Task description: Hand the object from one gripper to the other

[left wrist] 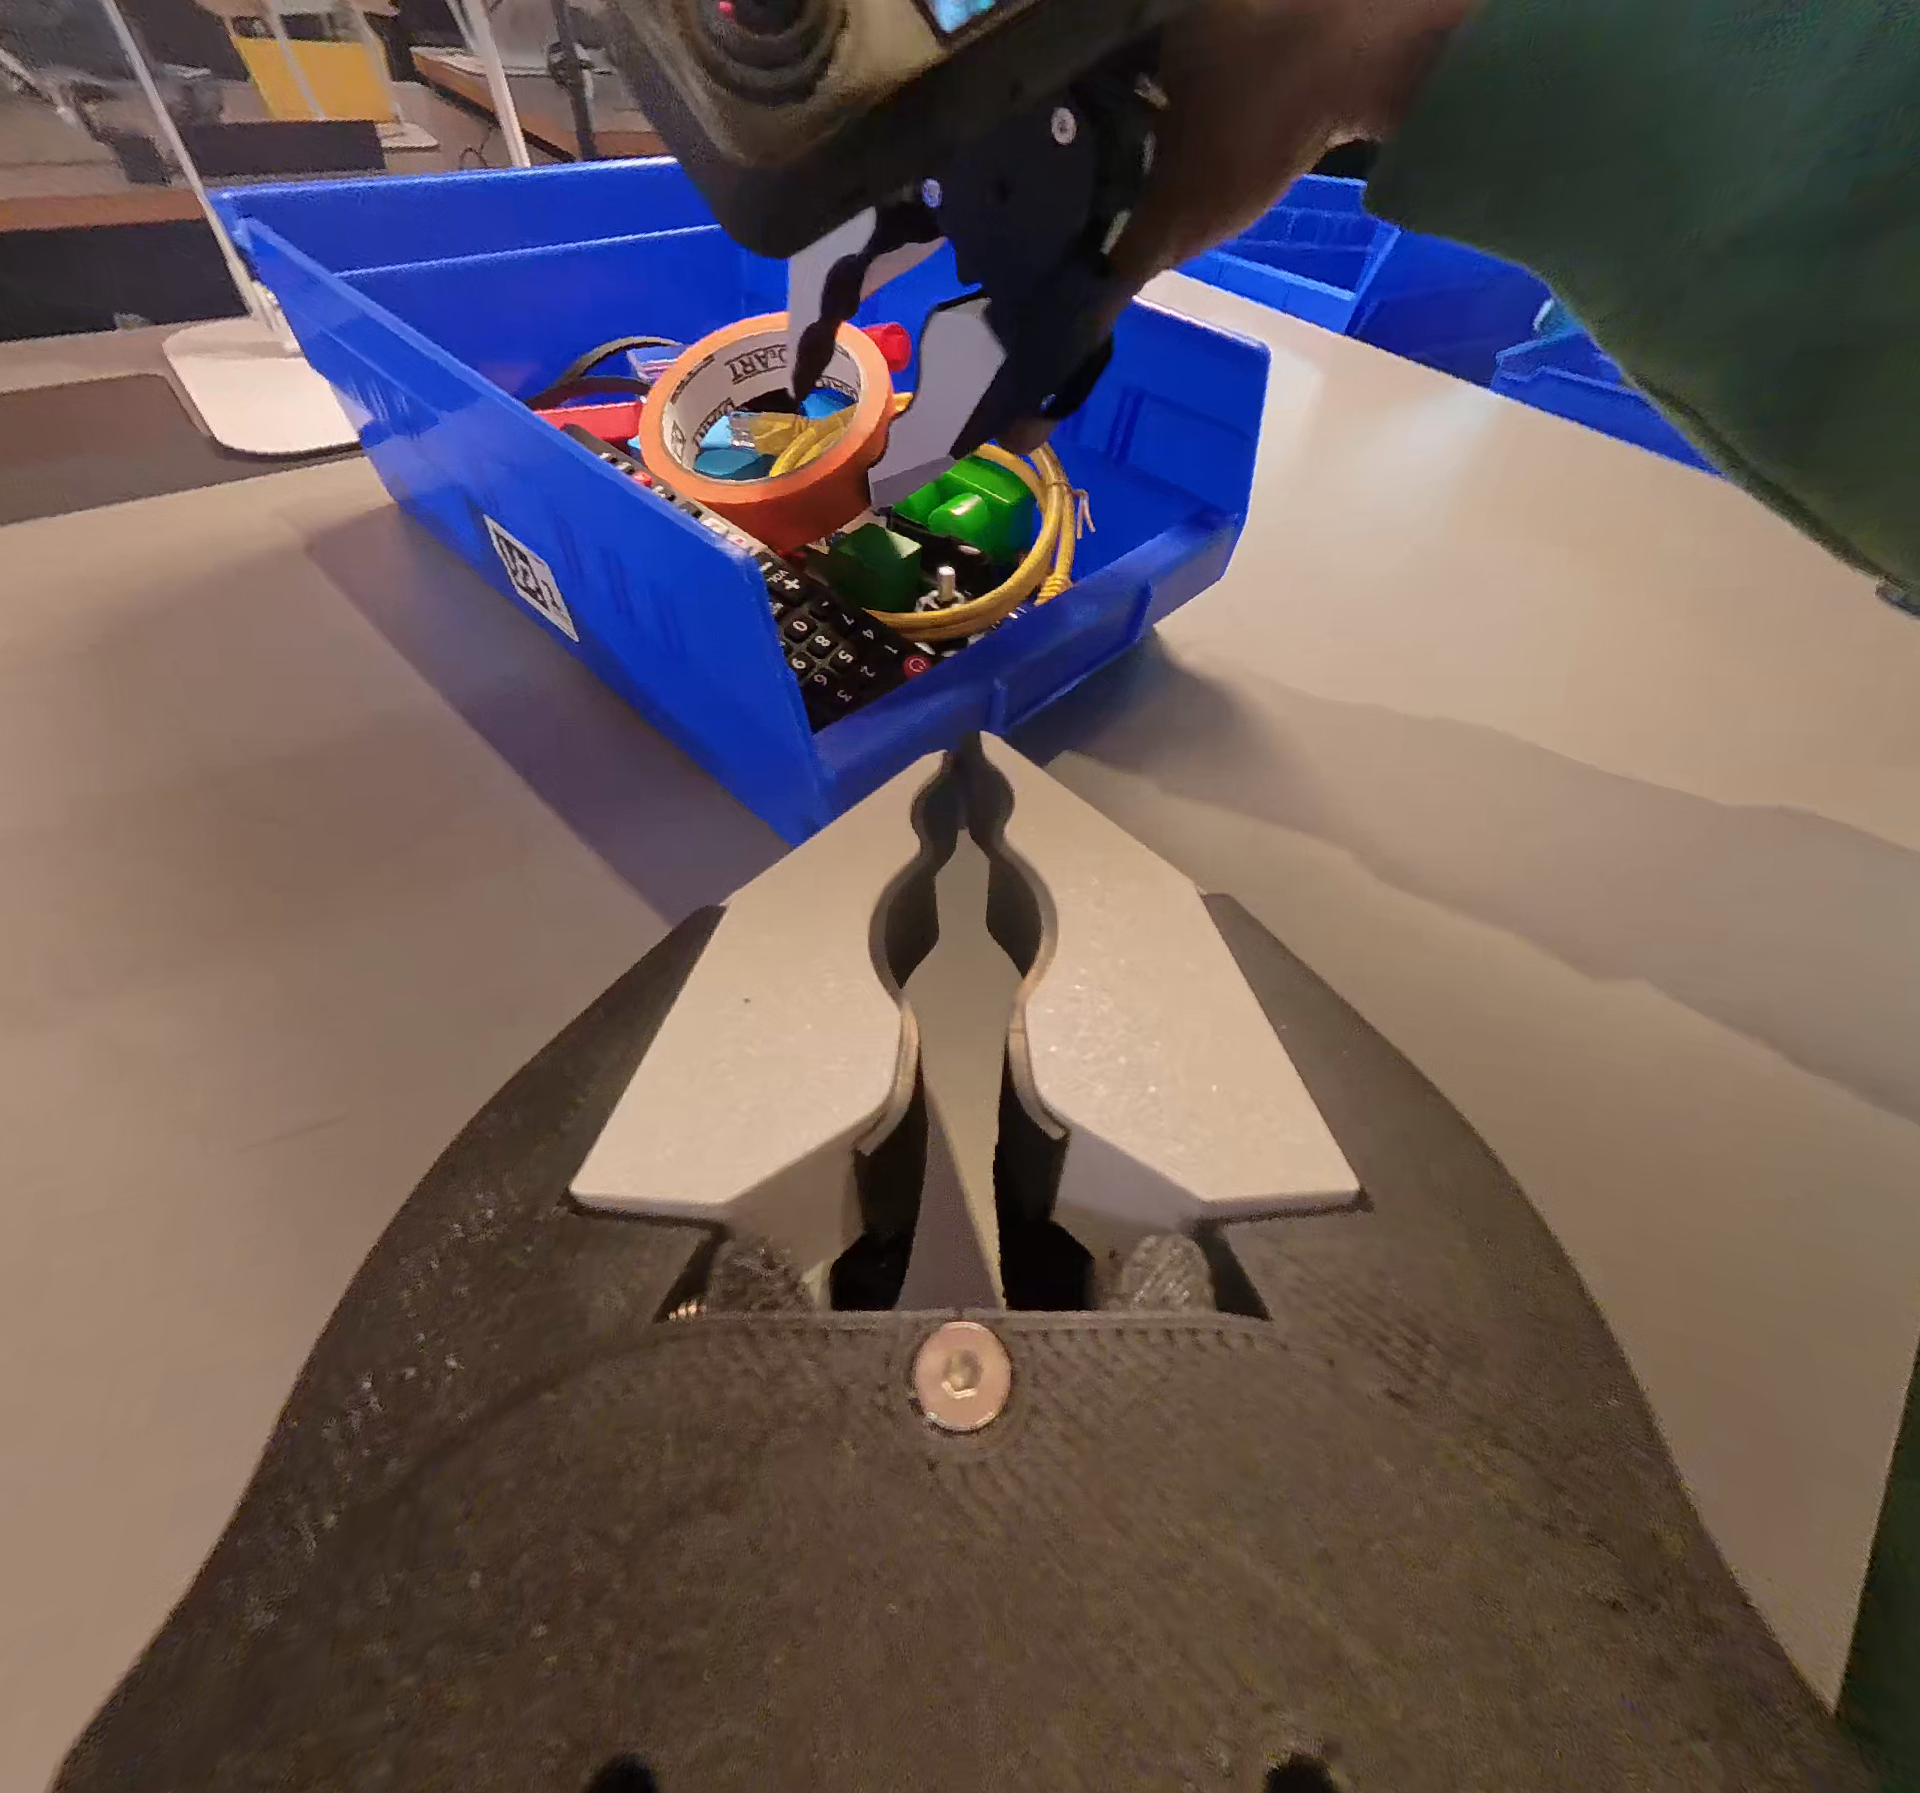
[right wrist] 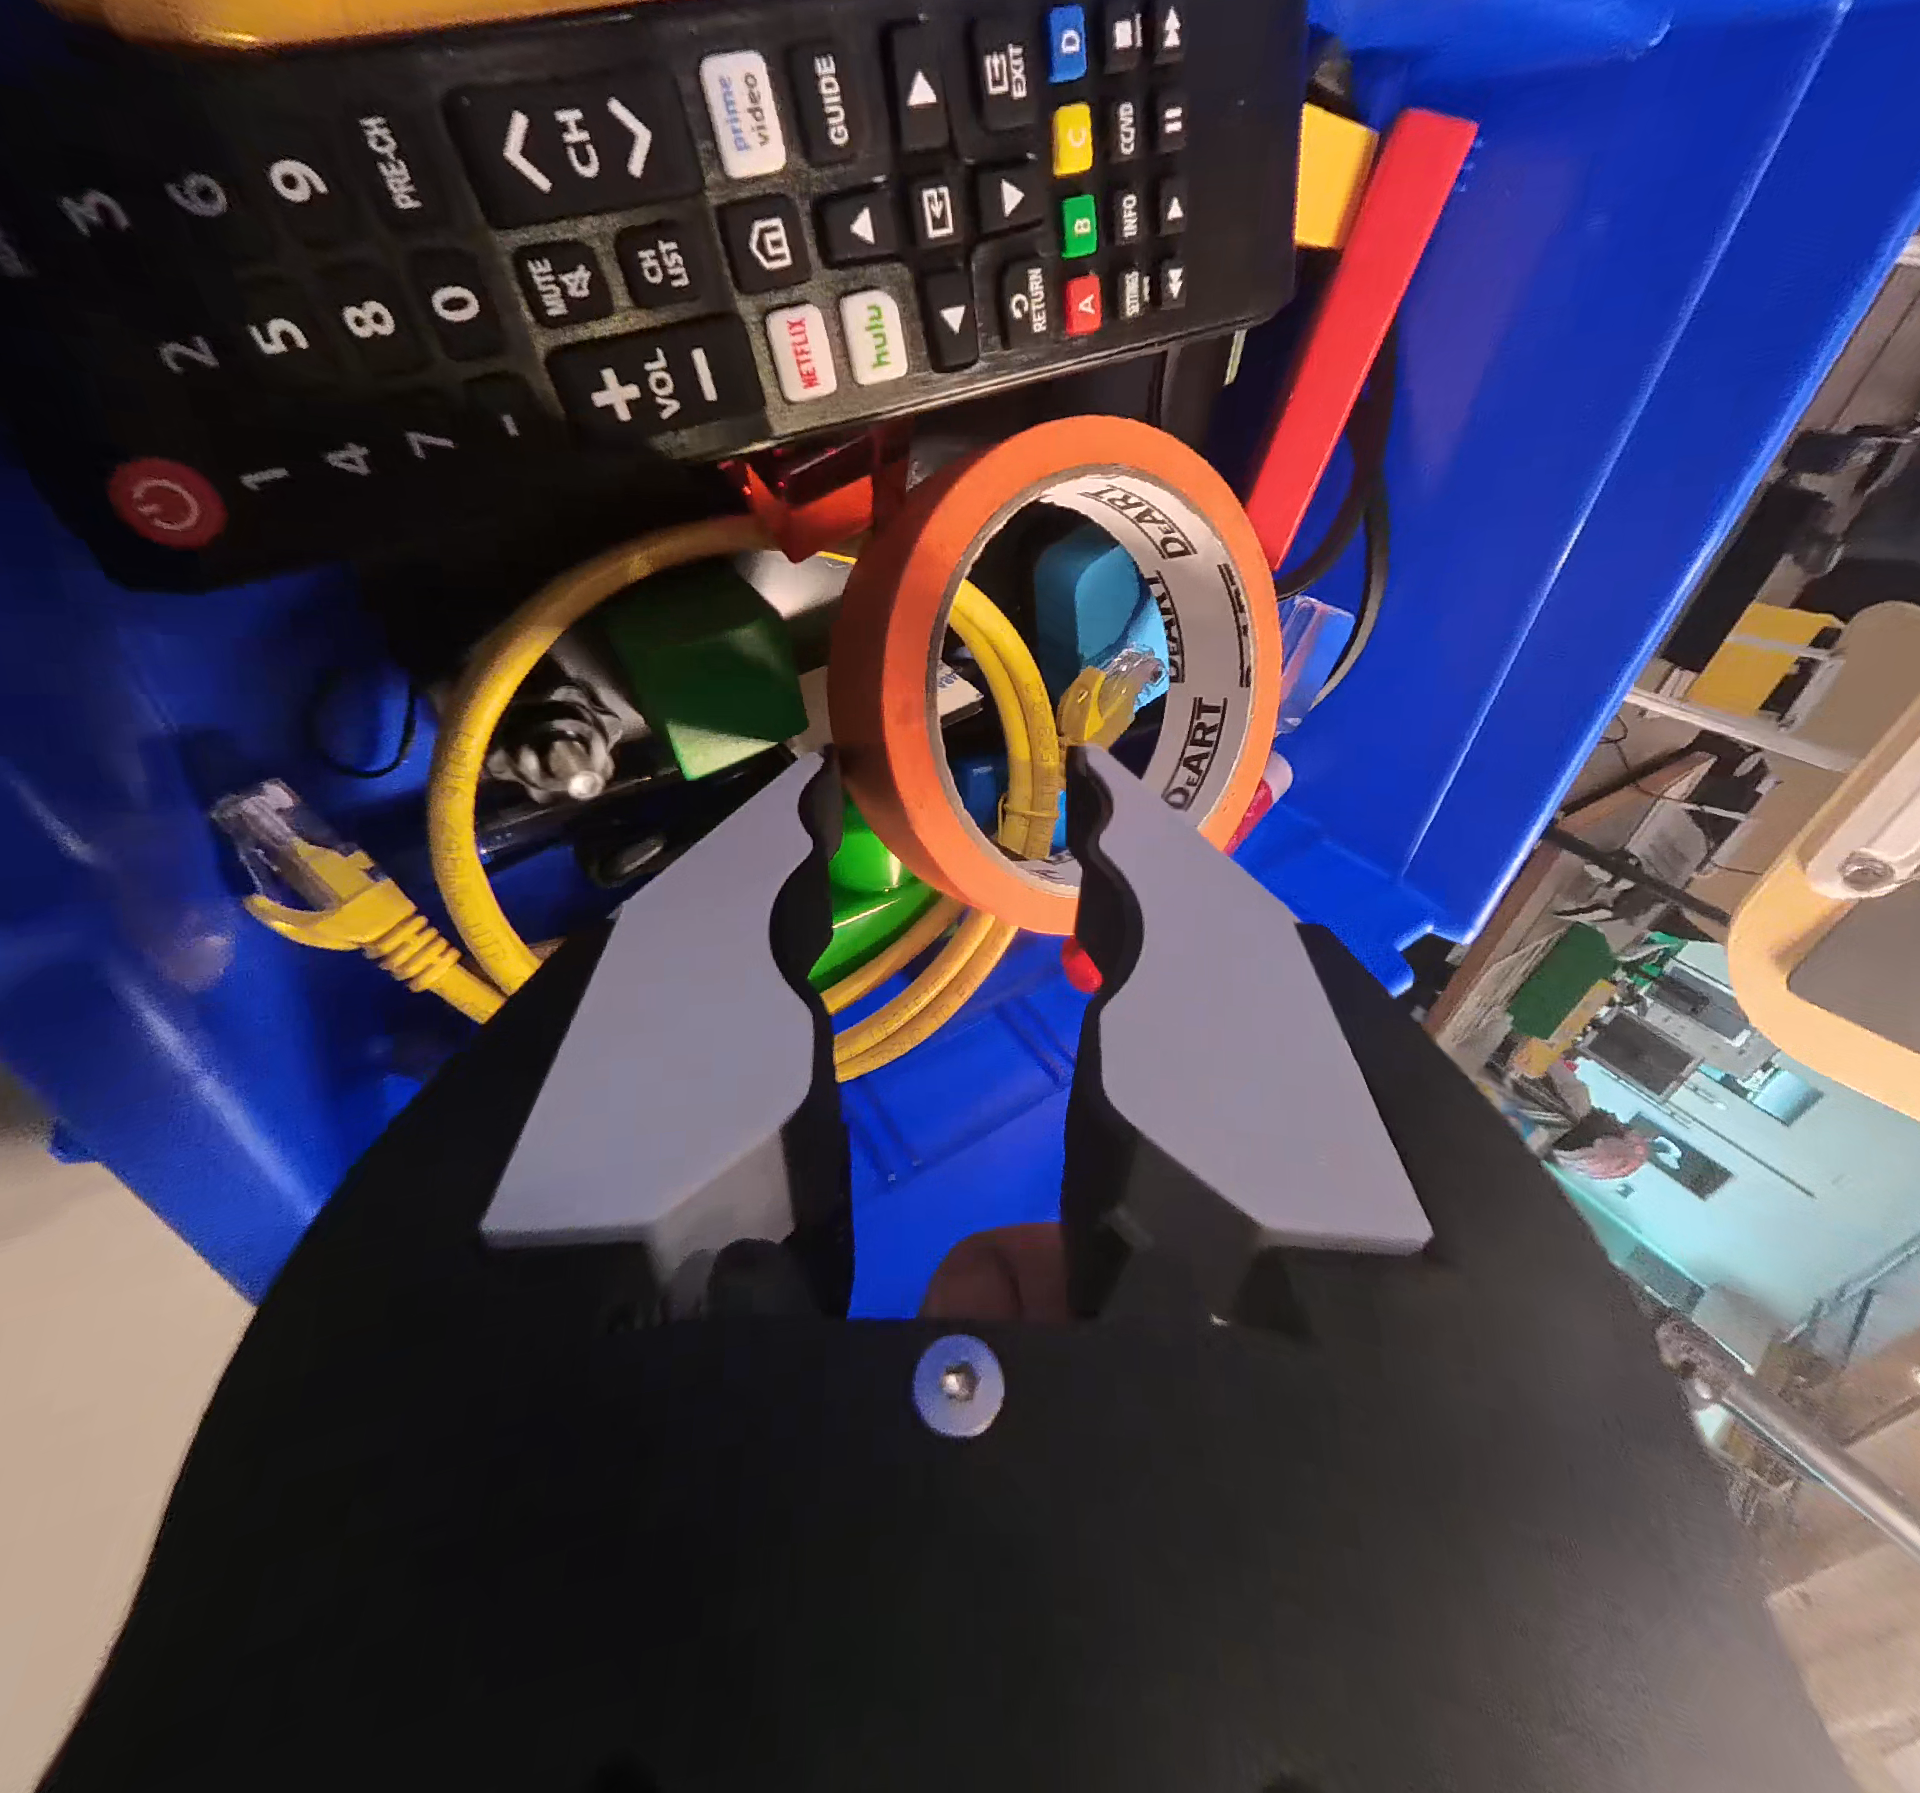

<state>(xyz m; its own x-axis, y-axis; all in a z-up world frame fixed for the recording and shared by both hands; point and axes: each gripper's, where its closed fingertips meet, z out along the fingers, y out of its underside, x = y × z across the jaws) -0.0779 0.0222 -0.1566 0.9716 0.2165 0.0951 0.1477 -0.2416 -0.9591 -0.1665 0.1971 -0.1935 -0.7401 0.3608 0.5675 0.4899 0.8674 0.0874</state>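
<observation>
One blue bin holds remote, yellow cable, orange tape; right gripper fingers apart astride tape, left gripper fingers together.

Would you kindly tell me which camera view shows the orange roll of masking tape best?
The right wrist view: the orange roll of masking tape sits close and large, its wall straddled by the open right gripper. The left wrist view shows it smaller, inside the blue plastic bin.

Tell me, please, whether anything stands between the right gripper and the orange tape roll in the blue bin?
Nothing visible does. The right gripper is open, its fingers straddling the near wall of the orange tape roll, one outside and one inside the ring. A yellow cable passes through the roll's hole beside the inner finger and might get pinched.
</observation>
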